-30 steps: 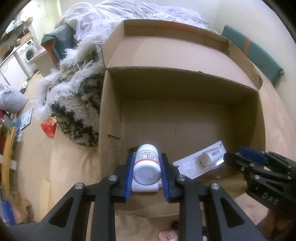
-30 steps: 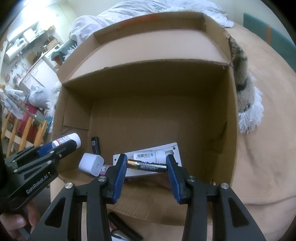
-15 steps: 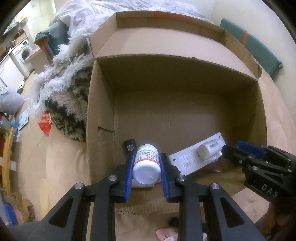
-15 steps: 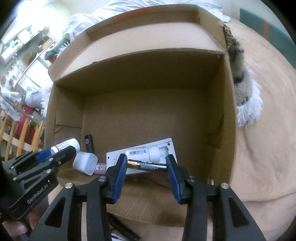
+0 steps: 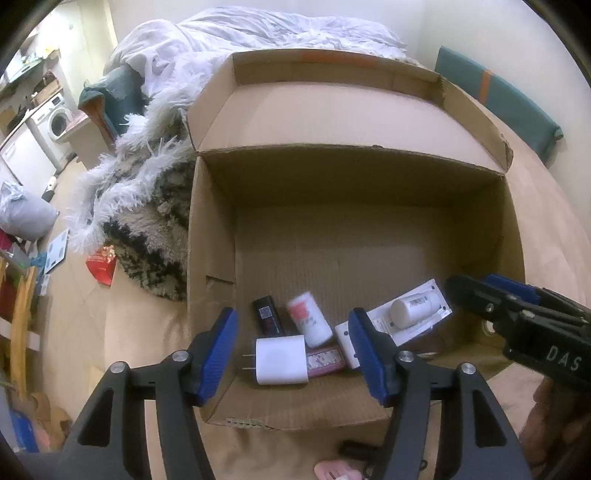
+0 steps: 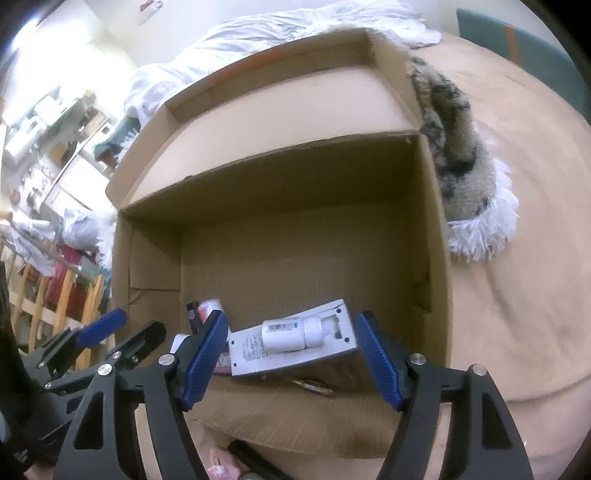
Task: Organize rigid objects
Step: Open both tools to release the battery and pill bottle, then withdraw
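Both the left gripper [image 5: 293,350] and right gripper [image 6: 291,356] hang spread and empty over the cardboard box [image 5: 369,195]; the pill bottle [image 5: 309,319] and battery [image 6: 314,386] lie inside.

The left gripper [image 5: 293,349] is gaping empty above the box [image 5: 212,236], a pill bottle [image 5: 308,319] lying behind the charger [image 5: 280,360].

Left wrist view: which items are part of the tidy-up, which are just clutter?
Job items: cardboard box; in it, white bottle with red label, white plug adapter, black stick, white bottle on flat white pack, pink item; both grippers open.

Lying about: shaggy throw, white duvet, red box, washing machine.
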Demonstrator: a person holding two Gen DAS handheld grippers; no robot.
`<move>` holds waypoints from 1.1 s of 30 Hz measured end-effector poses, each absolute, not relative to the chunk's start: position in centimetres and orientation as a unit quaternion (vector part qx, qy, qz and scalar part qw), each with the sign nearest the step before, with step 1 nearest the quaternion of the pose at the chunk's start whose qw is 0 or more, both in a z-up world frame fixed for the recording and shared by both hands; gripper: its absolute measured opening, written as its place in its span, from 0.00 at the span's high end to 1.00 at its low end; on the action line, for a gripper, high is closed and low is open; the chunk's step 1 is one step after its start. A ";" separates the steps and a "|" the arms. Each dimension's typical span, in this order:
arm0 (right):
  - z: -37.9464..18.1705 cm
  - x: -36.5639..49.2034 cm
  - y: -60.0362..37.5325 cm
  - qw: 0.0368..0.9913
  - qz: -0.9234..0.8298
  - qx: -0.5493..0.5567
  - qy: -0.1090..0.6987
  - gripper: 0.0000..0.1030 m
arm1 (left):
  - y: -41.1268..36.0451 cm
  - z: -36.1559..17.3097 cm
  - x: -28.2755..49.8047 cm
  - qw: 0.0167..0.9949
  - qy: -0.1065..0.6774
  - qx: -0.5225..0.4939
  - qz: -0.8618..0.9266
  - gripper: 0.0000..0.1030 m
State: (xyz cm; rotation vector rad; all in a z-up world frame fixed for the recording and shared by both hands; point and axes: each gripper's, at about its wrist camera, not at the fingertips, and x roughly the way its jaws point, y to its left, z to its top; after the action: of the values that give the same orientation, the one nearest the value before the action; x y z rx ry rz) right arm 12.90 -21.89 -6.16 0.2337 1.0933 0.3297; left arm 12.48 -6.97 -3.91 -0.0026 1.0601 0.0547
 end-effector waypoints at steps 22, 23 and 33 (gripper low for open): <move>-5.6 12.8 -21.9 0.839 0.150 0.103 0.513 0.26 | -6.3 -2.9 11.8 0.864 0.501 -0.001 0.039 0.43; -5.4 12.7 -22.0 0.839 0.150 0.104 0.512 0.26 | -6.2 -2.6 11.6 0.866 0.499 0.000 0.040 0.43; -3.8 9.8 -22.9 0.841 0.158 0.110 0.505 0.26 | -5.0 -0.3 9.5 0.866 0.498 -0.013 0.049 0.43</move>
State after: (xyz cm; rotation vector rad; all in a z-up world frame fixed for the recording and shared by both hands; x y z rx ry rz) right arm 9.81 -22.92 -3.80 0.2319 1.0674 0.3328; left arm 9.52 -5.01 -0.28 -0.0271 1.0420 0.1024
